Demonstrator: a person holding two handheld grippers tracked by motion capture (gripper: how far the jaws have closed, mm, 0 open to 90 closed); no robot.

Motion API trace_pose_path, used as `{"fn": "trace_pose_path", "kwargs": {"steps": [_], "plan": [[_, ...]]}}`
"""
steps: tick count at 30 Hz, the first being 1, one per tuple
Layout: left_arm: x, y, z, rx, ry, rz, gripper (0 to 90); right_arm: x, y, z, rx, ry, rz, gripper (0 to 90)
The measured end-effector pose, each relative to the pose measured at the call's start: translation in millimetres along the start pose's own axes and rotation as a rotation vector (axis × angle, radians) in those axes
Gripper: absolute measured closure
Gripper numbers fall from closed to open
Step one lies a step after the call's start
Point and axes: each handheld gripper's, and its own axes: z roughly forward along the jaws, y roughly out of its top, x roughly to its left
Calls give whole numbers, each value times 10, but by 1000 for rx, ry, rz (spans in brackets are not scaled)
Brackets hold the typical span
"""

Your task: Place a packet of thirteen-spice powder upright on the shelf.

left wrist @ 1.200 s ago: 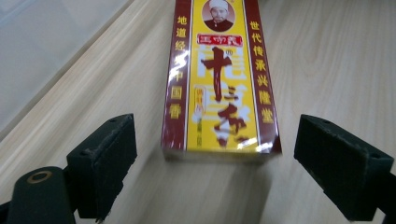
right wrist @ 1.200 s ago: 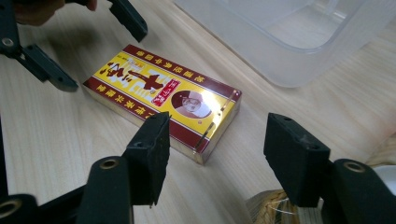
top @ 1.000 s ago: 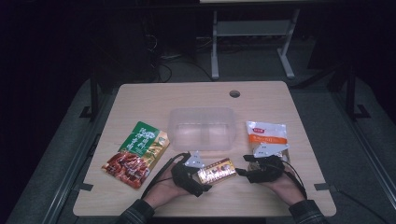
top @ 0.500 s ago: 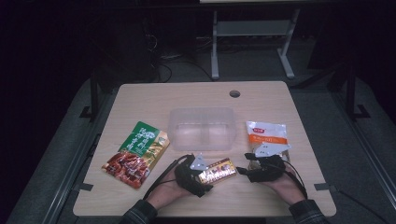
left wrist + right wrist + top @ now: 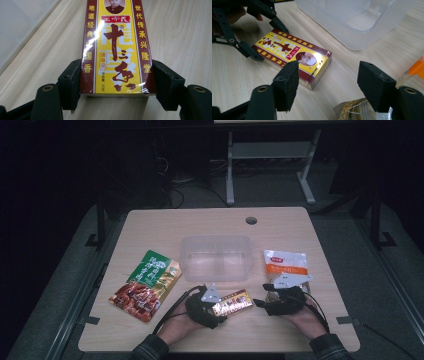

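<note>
Slippage looks likely: left hand-held gripper (image 5: 117,75), jaws just closing, barely pinches the box (image 5: 116,47) end; right hand-held gripper (image 5: 329,82) gapes empty.

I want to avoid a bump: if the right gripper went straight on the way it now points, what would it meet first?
Probably the yellow and red box lying flat on the table; its near corner sits just ahead of the right gripper, toward one jaw. The clear plastic container lies farther on. Depth is hard to judge.
</note>
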Motion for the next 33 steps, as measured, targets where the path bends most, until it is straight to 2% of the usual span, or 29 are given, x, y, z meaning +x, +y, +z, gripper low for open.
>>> {"fn": "trace_pose_path", "kwargs": {"steps": [4,8,10,15,16,17,19,20,21,22,24,26,28,29,33], "plan": [[13,-2,-2,-2,-8,4,319,1,-1,-9,-8,-2,11,309],[70,-21,-60,-21,-69,-32,320,0,-3,-23,-12,6,20,283],[100,-29,-103,-21,-80,-17,320,-3,-5,-31,-16,3,15,280],[192,-77,-301,-97,-122,-48,320,-3,-19,-107,-38,28,25,238],[192,-77,-301,-97,-122,-48,320,-3,-19,-107,-38,28,25,238],[231,-108,-390,-123,-130,-41,320,7,-23,-114,-33,51,19,219],[248,-118,-422,-127,-132,-35,320,17,-24,-116,-31,63,15,215],[264,-141,-469,-140,-145,-40,320,24,-21,-120,-30,83,14,210],[289,-173,-541,-151,-154,-35,320,50,-10,-120,-33,129,3,200],[289,-173,-541,-151,-154,-35,320,65,-5,-118,-35,142,0,191],[322,-235,-673,-181,-163,-30,320,100,15,-105,-40,175,-16,174],[353,-279,-782,-202,-185,-21,320,116,38,-90,-54,206,-32,175],[362,-292,-812,-212,-191,-21,320,121,51,-84,-62,218,-38,175],[391,-331,-894,-243,-204,-8,320,125,78,-69,-80,253,-47,176],[411,-374,-963,-265,-225,1,320,129,132,-38,-108,298,-61,177]]}}
